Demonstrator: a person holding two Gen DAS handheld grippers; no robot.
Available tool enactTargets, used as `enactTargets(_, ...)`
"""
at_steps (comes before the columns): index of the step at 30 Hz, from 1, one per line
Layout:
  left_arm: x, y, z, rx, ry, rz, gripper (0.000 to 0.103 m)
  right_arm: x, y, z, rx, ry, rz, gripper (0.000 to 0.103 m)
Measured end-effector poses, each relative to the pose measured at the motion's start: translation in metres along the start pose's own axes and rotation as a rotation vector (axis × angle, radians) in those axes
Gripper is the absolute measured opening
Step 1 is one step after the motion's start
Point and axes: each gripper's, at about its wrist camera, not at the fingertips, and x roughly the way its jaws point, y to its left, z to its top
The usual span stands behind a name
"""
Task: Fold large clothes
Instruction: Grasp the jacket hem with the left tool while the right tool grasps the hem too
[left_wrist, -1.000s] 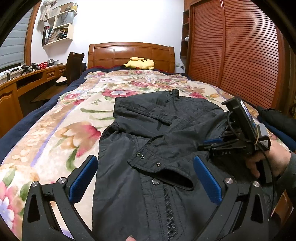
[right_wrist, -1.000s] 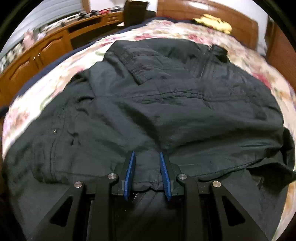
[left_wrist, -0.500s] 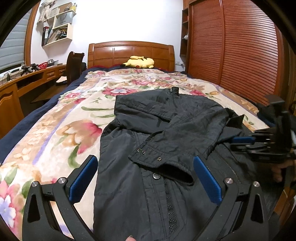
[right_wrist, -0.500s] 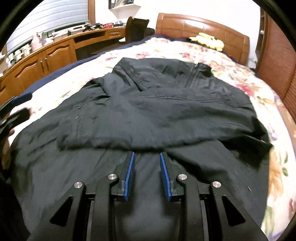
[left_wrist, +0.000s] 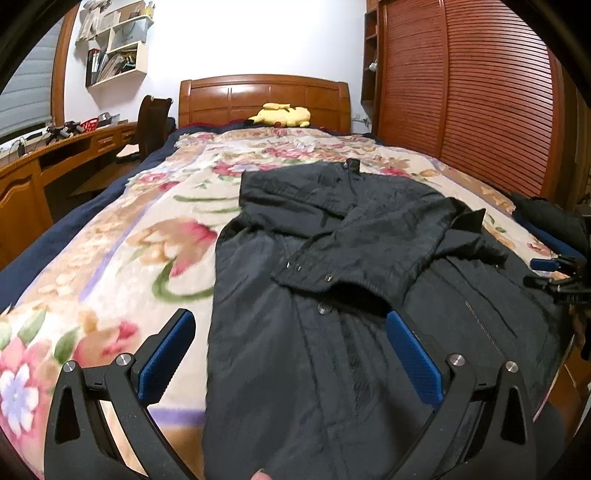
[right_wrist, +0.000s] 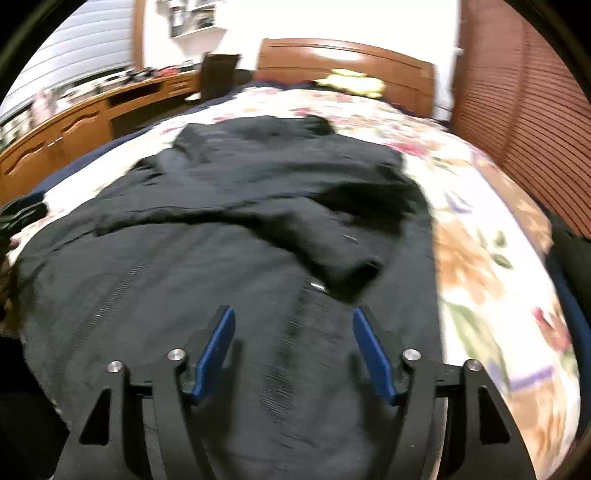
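With both grippers, left (left_wrist: 290, 354) and right (right_wrist: 293, 347), spread empty, the sleeve (left_wrist: 369, 251) at twelve o'clock on the jacket (left_wrist: 295, 369) could slide.

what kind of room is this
A bedroom, most likely at home. A bed with a wooden headboard fills the view, a black jacket is spread on its flowered blanket, and a desk runs along the left wall.

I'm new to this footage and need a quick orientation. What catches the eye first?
A large black jacket lies spread on the floral bedspread, one sleeve folded across its front. A yellow plush toy sits by the wooden headboard. Both tools, left and right, hang open over the jacket.
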Motion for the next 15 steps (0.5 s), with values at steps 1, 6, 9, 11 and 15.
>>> enactTargets(1, -0.001, 0.001, -0.002, -0.002, 0.004, 0.002, 0.103, 0.0, -0.004, -0.003, 0.015, 0.003, -0.004, 0.07)
enactTargets(6, -0.014, 0.004, -0.014, 0.007, 0.015, 0.028, 0.103, -0.008, -0.029, -0.015, 0.058, 0.002, -0.033, 0.07)
enactTargets(9, -0.024, 0.007, -0.02, 0.015, 0.024, 0.038, 0.103, -0.011, -0.038, -0.019, 0.078, 0.014, -0.04, 0.07)
enactTargets(11, -0.031, 0.009, -0.022, 0.023, 0.03, 0.044, 0.103, -0.016, -0.047, -0.023, 0.094, 0.021, -0.034, 0.07)
enactTargets(15, -0.041, 0.016, -0.028, 0.024, 0.034, 0.036, 0.103, -0.027, -0.048, -0.03, 0.101, 0.031, -0.017, 0.07)
